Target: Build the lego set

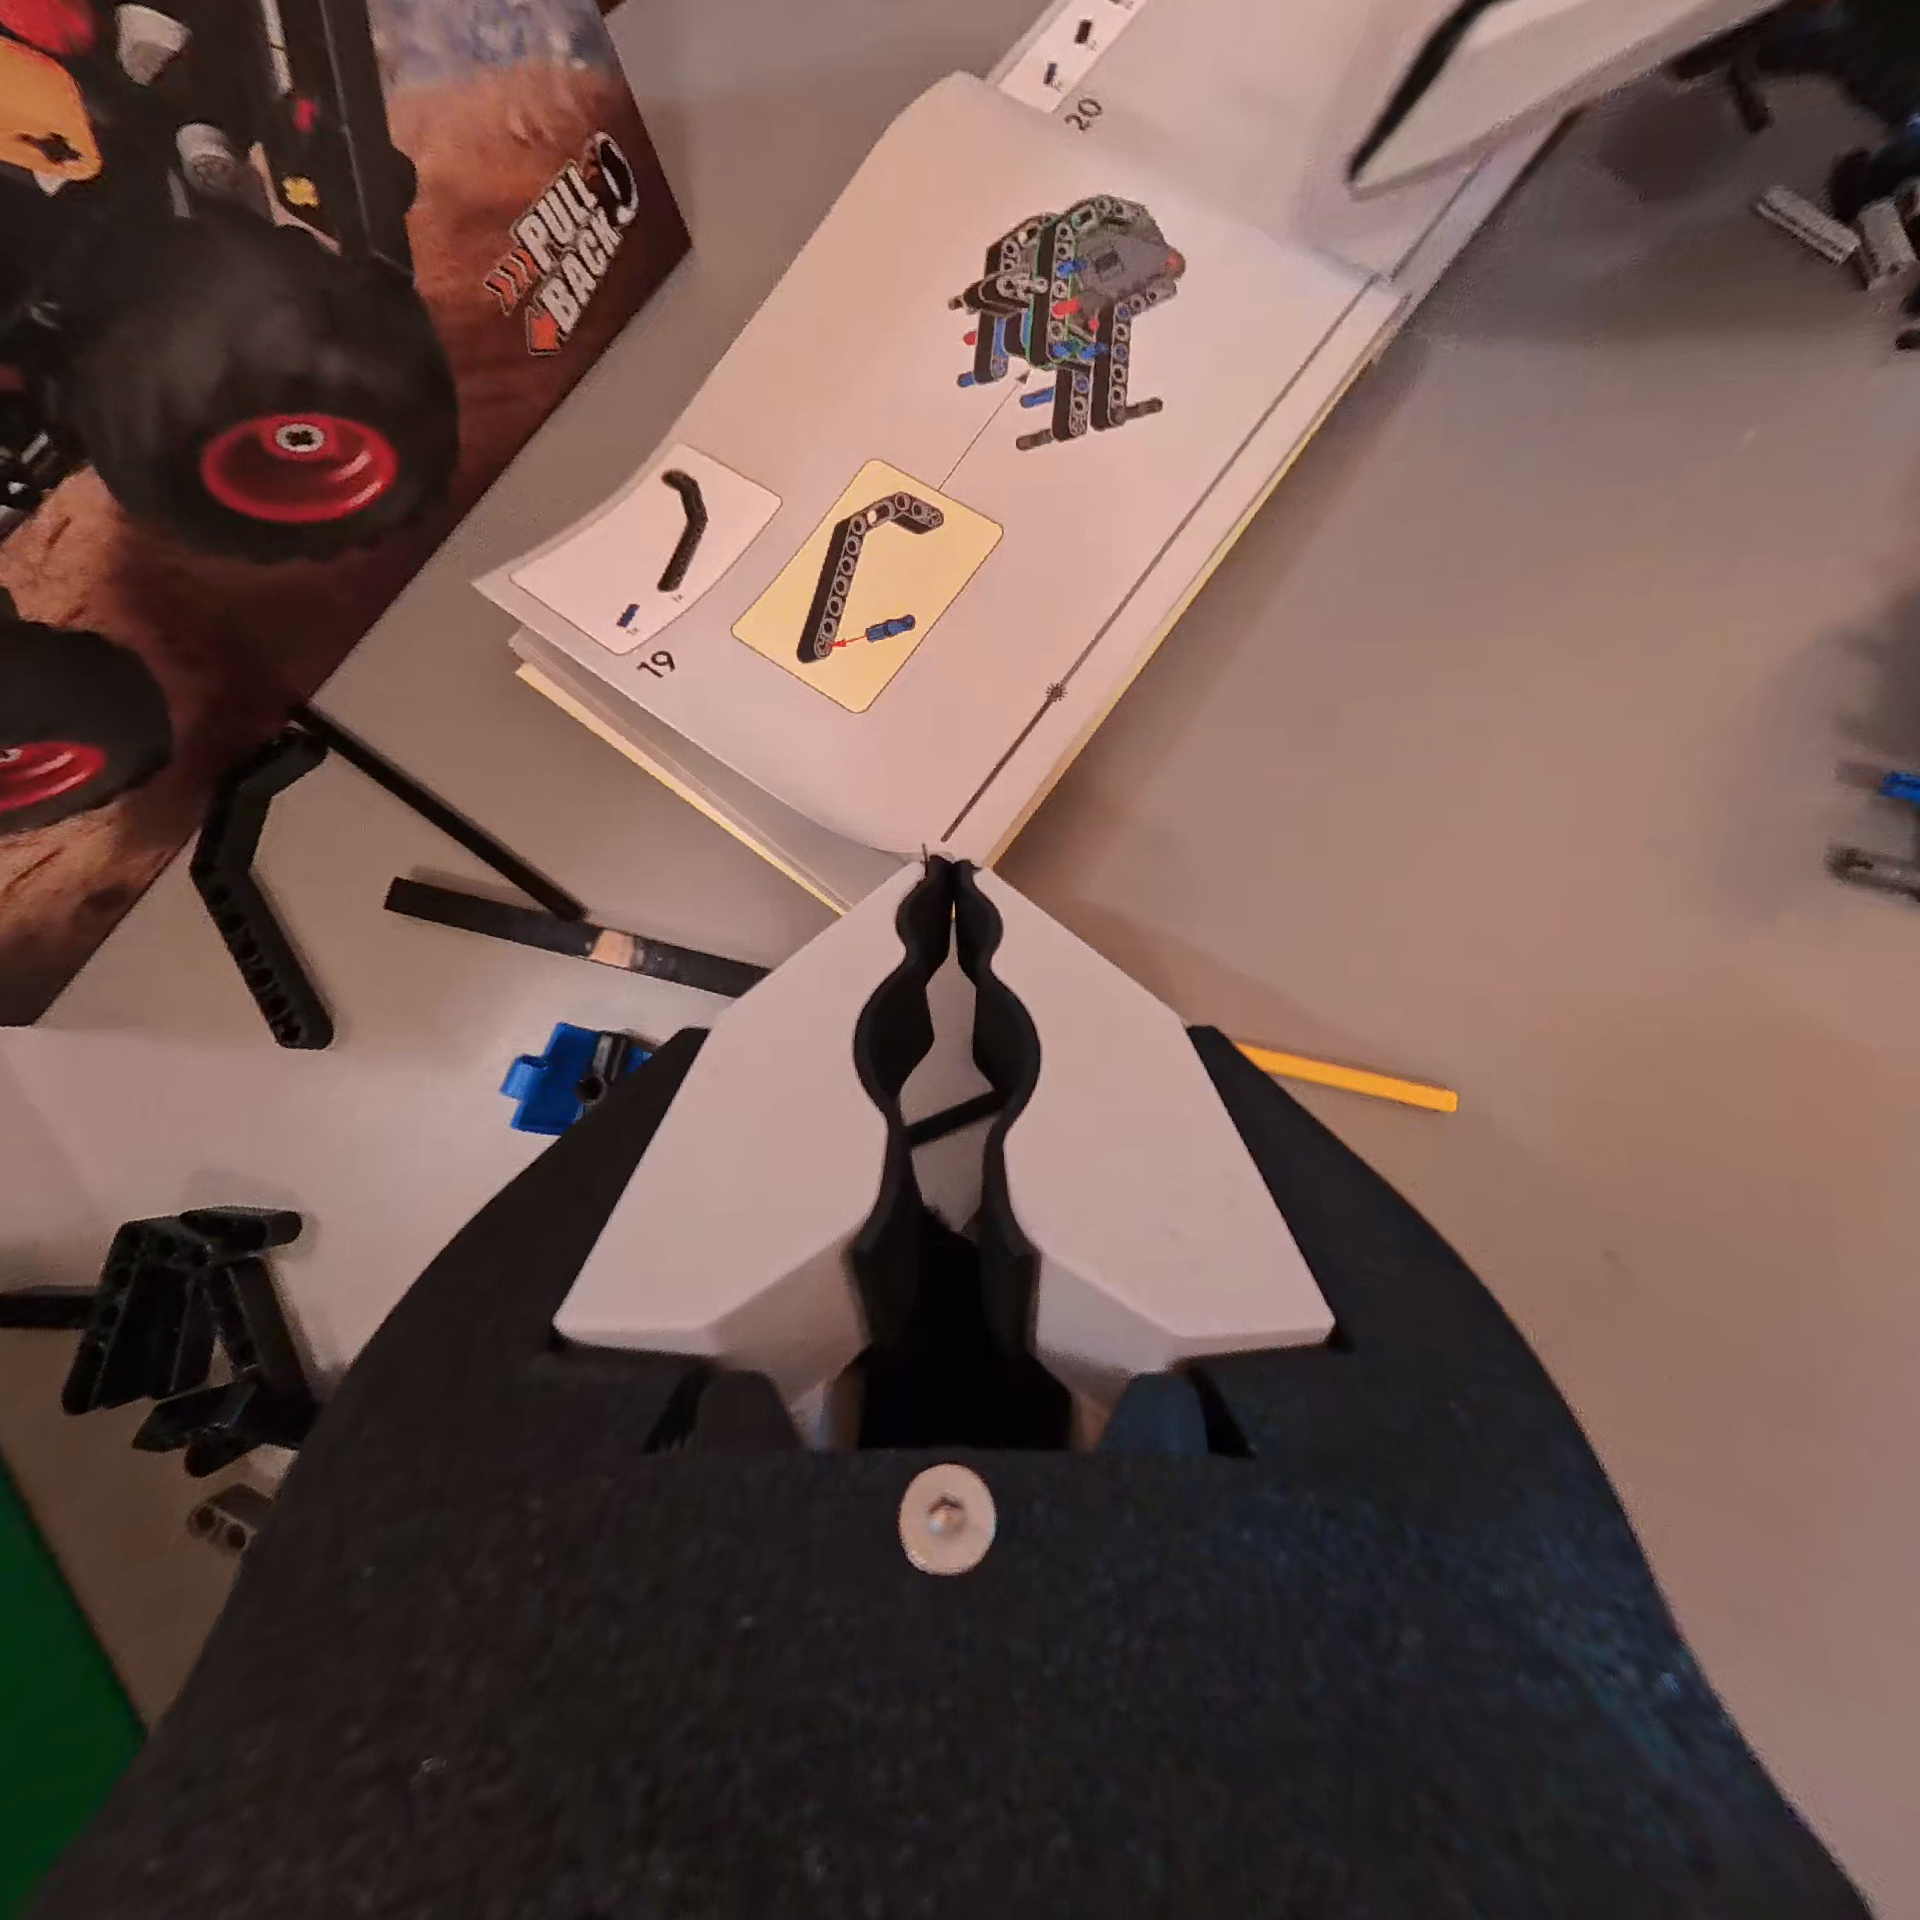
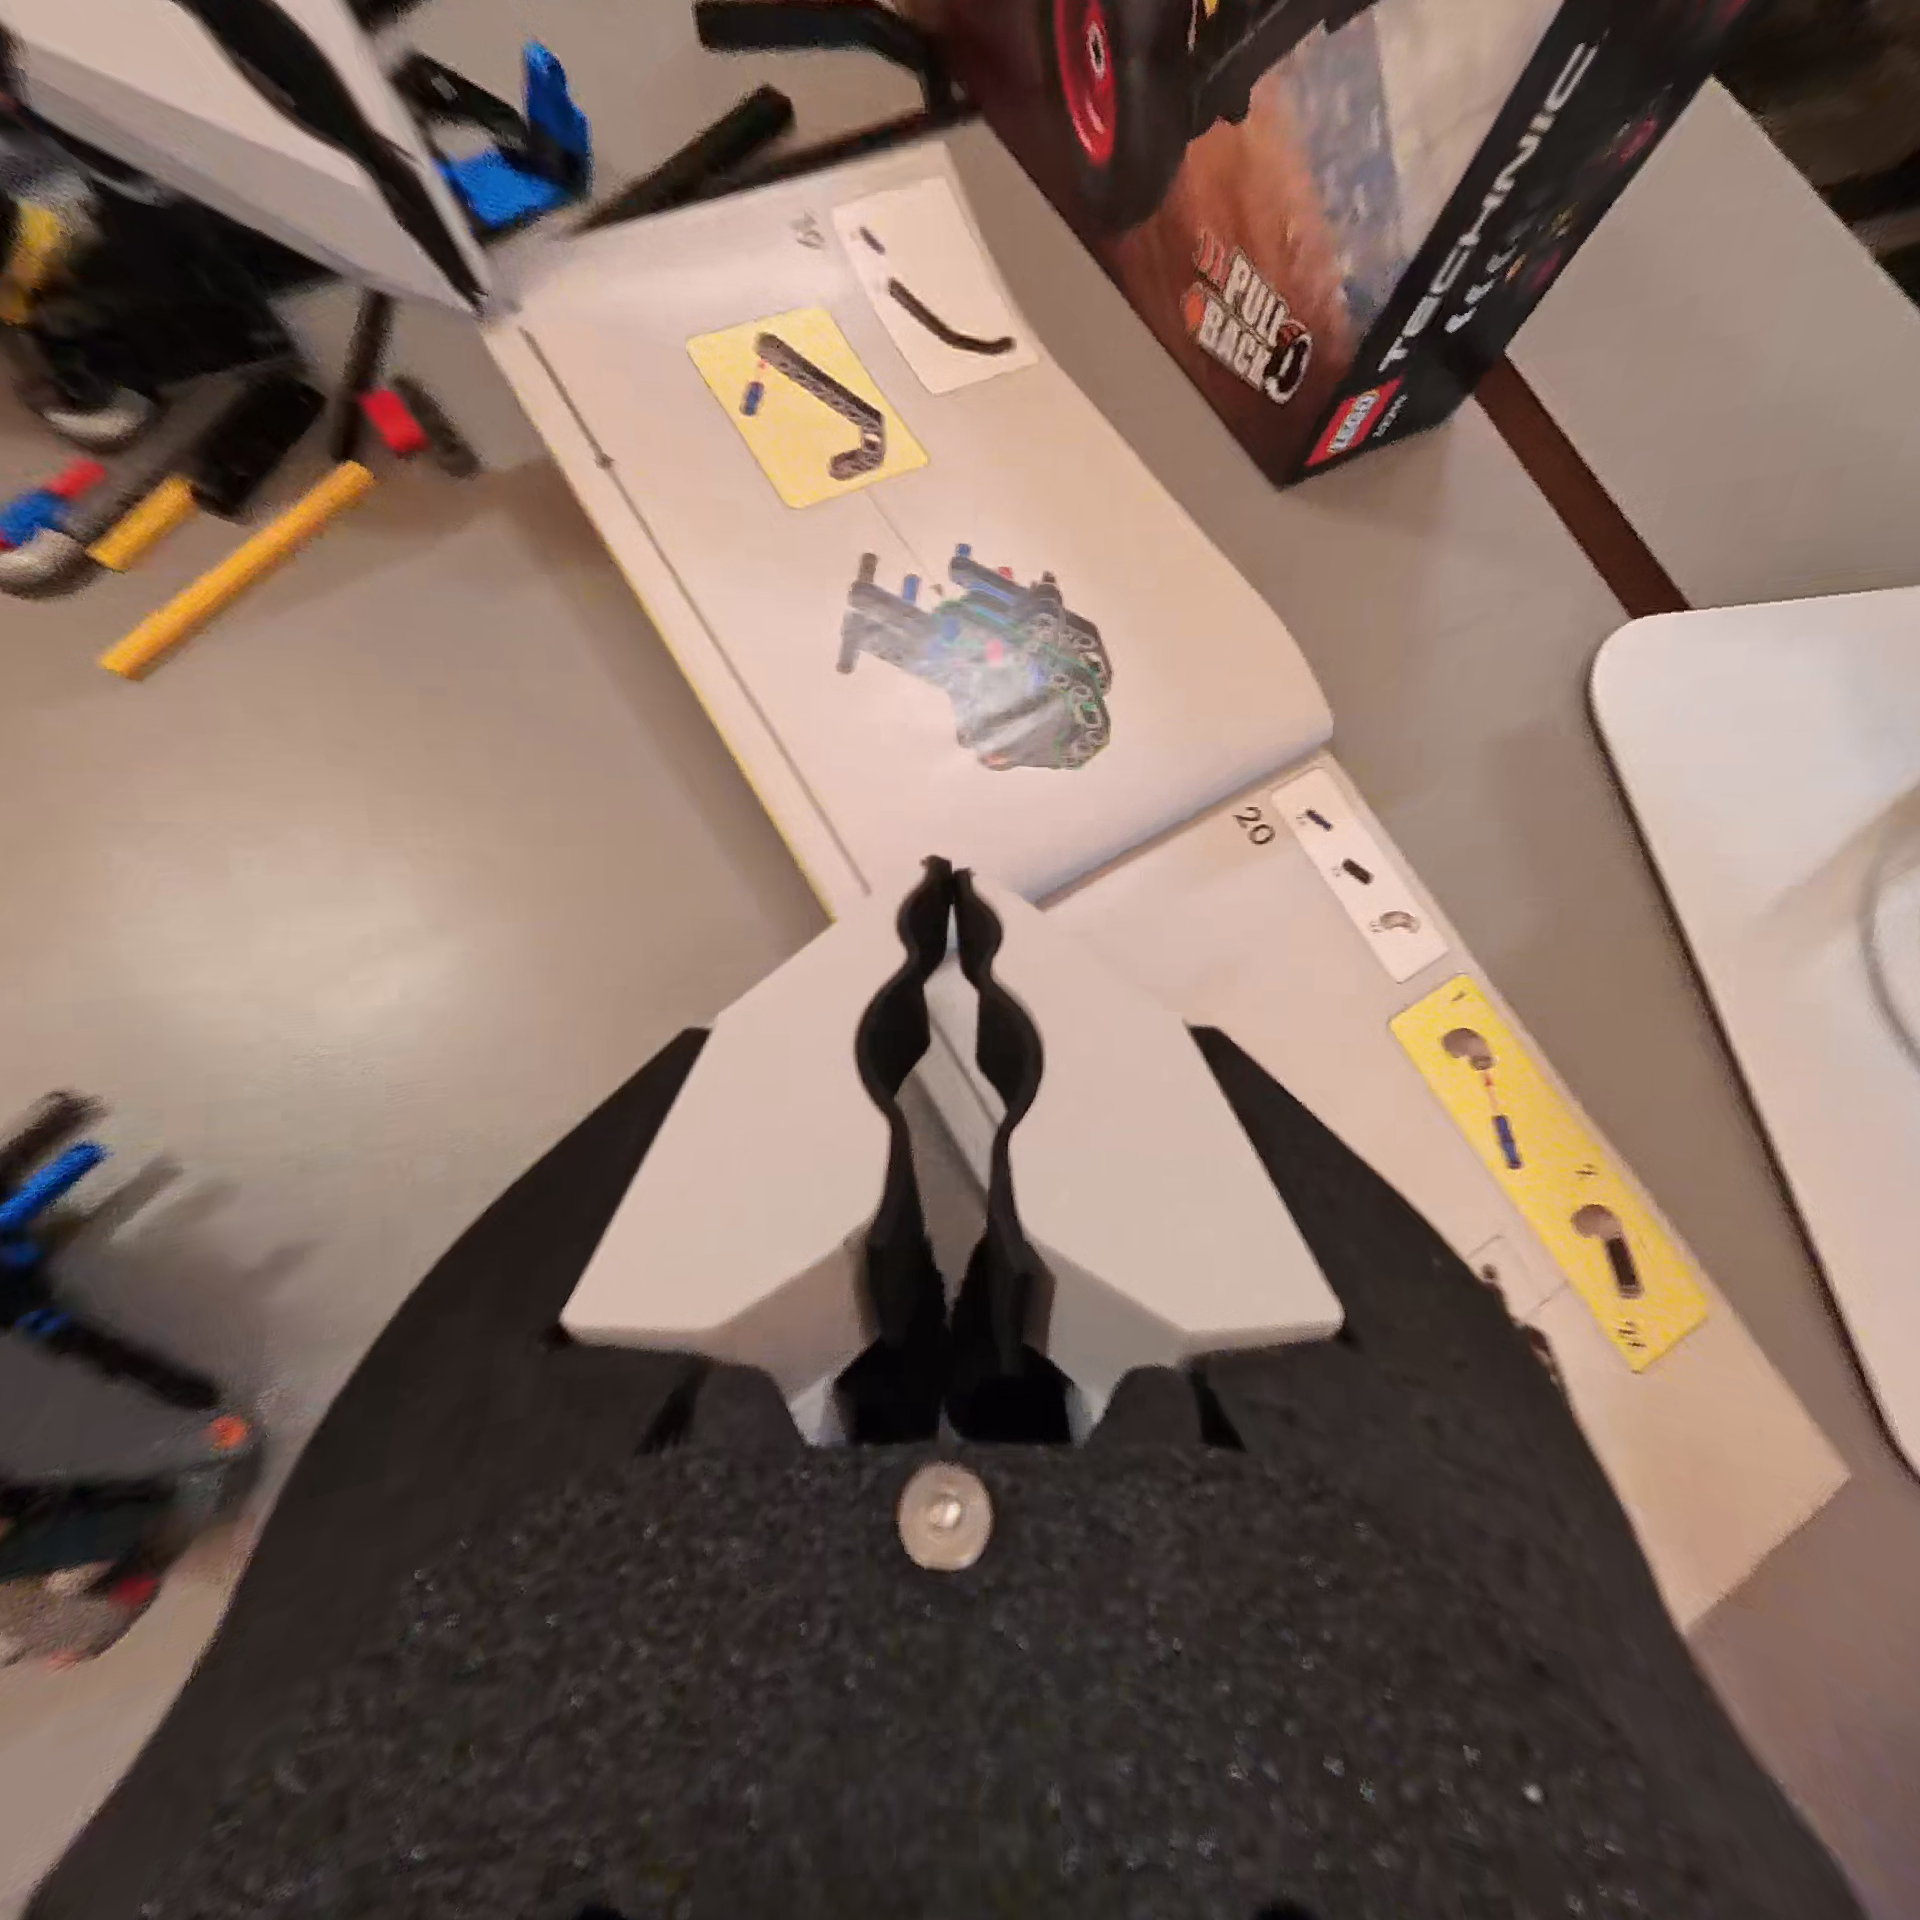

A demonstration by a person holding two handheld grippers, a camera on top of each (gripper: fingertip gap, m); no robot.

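One booklet (image 1: pixel 1039 436), one box (image 1: pixel 260 312), two grippers (image 1: pixel 940 868)

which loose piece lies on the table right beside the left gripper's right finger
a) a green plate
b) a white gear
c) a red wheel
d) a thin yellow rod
d: in the left wrist view a thin yellow rod lies flat on the table just right of the left gripper, whose jaws are shut with nothing between them.
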